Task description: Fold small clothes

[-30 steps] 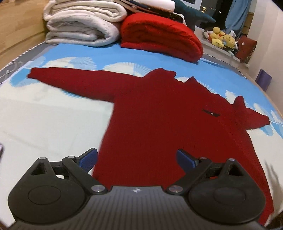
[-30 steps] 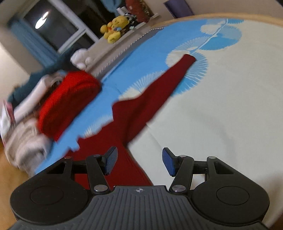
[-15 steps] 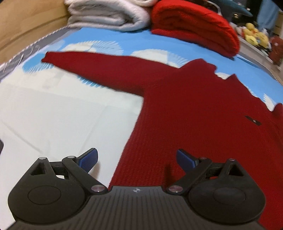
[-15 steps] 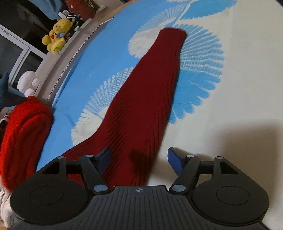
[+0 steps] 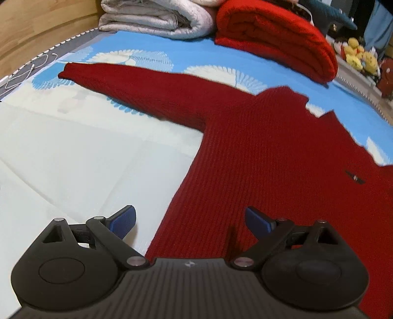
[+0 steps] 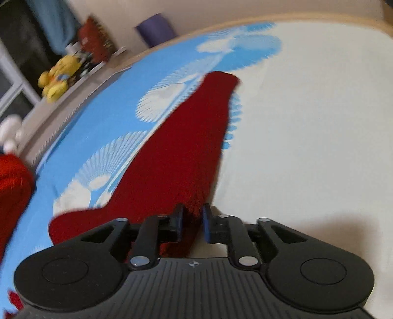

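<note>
Right gripper (image 6: 192, 222) fingers closing on the near edge of the red sweater (image 5: 270, 159) sleeve; knit bunched between them. Left gripper (image 5: 190, 220) fingers wide open, empty, straddling the sweater's side edge near the hem. Sweater lies flat on the bed (image 5: 73, 159). Soft, limp ribbed knit, likely light and stretchy; best pinched at edges. Folded blankets (image 5: 157, 17) beyond.

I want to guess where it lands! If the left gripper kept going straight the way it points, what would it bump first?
Probably the red sweater, near its side edge; depth is unclear.
</note>
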Tool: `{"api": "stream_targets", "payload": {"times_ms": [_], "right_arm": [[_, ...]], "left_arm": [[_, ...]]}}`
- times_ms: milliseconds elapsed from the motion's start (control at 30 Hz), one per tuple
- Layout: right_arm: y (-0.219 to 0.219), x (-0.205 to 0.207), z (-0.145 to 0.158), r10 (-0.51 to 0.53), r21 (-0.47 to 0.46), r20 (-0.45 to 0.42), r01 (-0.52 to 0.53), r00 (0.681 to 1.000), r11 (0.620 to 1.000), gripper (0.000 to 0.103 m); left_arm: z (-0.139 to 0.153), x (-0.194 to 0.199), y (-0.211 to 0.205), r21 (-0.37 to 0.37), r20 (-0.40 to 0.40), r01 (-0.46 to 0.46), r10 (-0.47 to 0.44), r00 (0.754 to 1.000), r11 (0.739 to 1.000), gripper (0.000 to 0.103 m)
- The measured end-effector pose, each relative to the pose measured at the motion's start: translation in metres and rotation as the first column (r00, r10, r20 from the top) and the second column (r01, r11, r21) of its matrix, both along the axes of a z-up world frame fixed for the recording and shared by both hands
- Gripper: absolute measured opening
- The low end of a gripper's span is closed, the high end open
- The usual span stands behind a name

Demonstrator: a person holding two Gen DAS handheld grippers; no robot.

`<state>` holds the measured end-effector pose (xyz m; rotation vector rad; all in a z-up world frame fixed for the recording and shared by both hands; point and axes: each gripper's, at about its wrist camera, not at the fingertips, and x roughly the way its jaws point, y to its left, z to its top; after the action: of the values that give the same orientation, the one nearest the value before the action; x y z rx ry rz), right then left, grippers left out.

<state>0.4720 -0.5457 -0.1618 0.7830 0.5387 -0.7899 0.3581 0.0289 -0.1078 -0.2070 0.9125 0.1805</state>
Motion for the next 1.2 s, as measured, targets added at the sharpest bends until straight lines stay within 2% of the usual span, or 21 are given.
{"api": "stream_targets", "payload": {"times_ms": [33, 67, 100, 200, 300, 400, 467, 567, 600, 633, 767, 833, 900, 933, 967, 1000, 1033, 1100, 1133, 1167, 1200], "right_arm": [[0.001, -0.003, 0.005, -0.026, 0.009, -0.005, 0.026, 1.000, 1.000, 0.046], [0.000, -0.007, 0.009, -0.053, 0.016, -0.005, 0.053, 0.999, 0.998, 0.061], [0.000, -0.013, 0.015, -0.069, 0.024, 0.000, 0.069, 0.998, 0.997, 0.064], [0.000, -0.039, 0.026, -0.008, 0.066, 0.030, 0.006, 1.000, 0.998, 0.064], [0.004, -0.072, 0.032, 0.050, 0.116, 0.102, -0.062, 0.994, 0.991, 0.065], [0.014, -0.091, 0.043, 0.117, 0.075, 0.131, -0.127, 0.985, 0.989, 0.065], [0.023, -0.095, 0.052, 0.167, 0.011, 0.142, -0.171, 0.976, 0.985, 0.065], [0.033, -0.090, 0.059, 0.218, -0.037, 0.149, -0.214, 0.965, 0.976, 0.066], [0.037, -0.086, 0.059, 0.241, -0.039, 0.153, -0.237, 0.958, 0.971, 0.066], [0.041, -0.082, 0.058, 0.264, -0.038, 0.157, -0.261, 0.952, 0.965, 0.066], [0.064, -0.062, 0.056, 0.375, -0.085, 0.124, -0.367, 0.918, 0.926, 0.066], [0.076, -0.054, 0.054, 0.412, -0.115, 0.093, -0.401, 0.906, 0.909, 0.066], [0.085, -0.049, 0.051, 0.450, -0.122, 0.076, -0.440, 0.890, 0.890, 0.066], [0.089, -0.046, 0.050, 0.466, -0.118, 0.069, -0.457, 0.882, 0.882, 0.065], [0.092, -0.044, 0.048, 0.479, -0.112, 0.064, -0.471, 0.875, 0.875, 0.066], [0.095, -0.041, 0.047, 0.488, -0.108, 0.060, -0.480, 0.871, 0.871, 0.066], [0.098, -0.041, 0.046, 0.491, -0.107, 0.056, -0.484, 0.869, 0.868, 0.065], [0.103, -0.038, 0.045, 0.497, -0.116, 0.043, -0.490, 0.867, 0.864, 0.065], [0.106, -0.037, 0.044, 0.502, -0.123, 0.038, -0.494, 0.864, 0.861, 0.066], [0.108, -0.037, 0.044, 0.505, -0.128, 0.036, -0.497, 0.862, 0.858, 0.066], [0.110, -0.037, 0.044, 0.508, -0.132, 0.032, -0.500, 0.861, 0.856, 0.066]], "left_arm": [[0.004, 0.000, 0.002, 0.000, 0.014, 0.001, -0.001, 1.000, 1.000, 0.097], [0.009, 0.000, 0.004, 0.005, 0.032, 0.003, -0.003, 0.999, 1.000, 0.097], [0.014, 0.000, 0.006, 0.008, 0.047, 0.005, -0.006, 0.999, 1.000, 0.097], [0.034, 0.014, 0.017, 0.019, 0.121, 0.015, -0.017, 0.992, 1.000, 0.097], [0.055, 0.050, 0.021, 0.048, 0.196, 0.033, -0.042, 0.980, 0.998, 0.098], [0.063, 0.104, 0.017, 0.128, 0.222, 0.110, -0.136, 0.965, 0.986, 0.098], [0.058, 0.144, 0.007, 0.227, 0.204, 0.156, -0.204, 0.958, 0.961, 0.098], [0.038, 0.196, -0.009, 0.420, 0.147, 0.212, -0.296, 0.944, 0.882, 0.098], [0.029, 0.211, -0.013, 0.474, 0.121, 0.217, -0.307, 0.944, 0.853, 0.098], [0.021, 0.224, -0.013, 0.494, 0.100, 0.223, -0.310, 0.945, 0.840, 0.098], [-0.006, 0.266, -0.009, 0.433, 0.054, 0.287, -0.342, 0.938, 0.854, 0.098], [-0.020, 0.281, -0.008, 0.386, 0.005, 0.359, -0.391, 0.920, 0.850, 0.098], [-0.037, 0.297, -0.010, 0.291, -0.087, 0.460, -0.456, 0.886, 0.839, 0.098], [-0.043, 0.299, -0.011, 0.284, -0.092, 0.481, -0.475, 0.875, 0.830, 0.100], [-0.044, 0.298, -0.012, 0.316, -0.051, 0.467, -0.477, 0.878, 0.826, 0.103], [-0.046, 0.297, -0.012, 0.333, -0.029, 0.474, -0.494, 0.869, 0.815, 0.103], [-0.050, 0.298, -0.010, 0.318, -0.023, 0.468, -0.487, 0.873, 0.824, 0.103], [-0.057, 0.302, 0.001, 0.187, -0.001, 0.384, -0.391, 0.920, 0.904, 0.103], [-0.058, 0.302, 0.005, 0.147, 0.012, 0.358, -0.363, 0.932, 0.922, 0.103], [-0.058, 0.301, 0.005, 0.150, 0.024, 0.368, -0.375, 0.927, 0.918, 0.096], [-0.055, 0.297, 0.004, 0.152, 0.045, 0.389, -0.399, 0.916, 0.909, 0.078]]}}
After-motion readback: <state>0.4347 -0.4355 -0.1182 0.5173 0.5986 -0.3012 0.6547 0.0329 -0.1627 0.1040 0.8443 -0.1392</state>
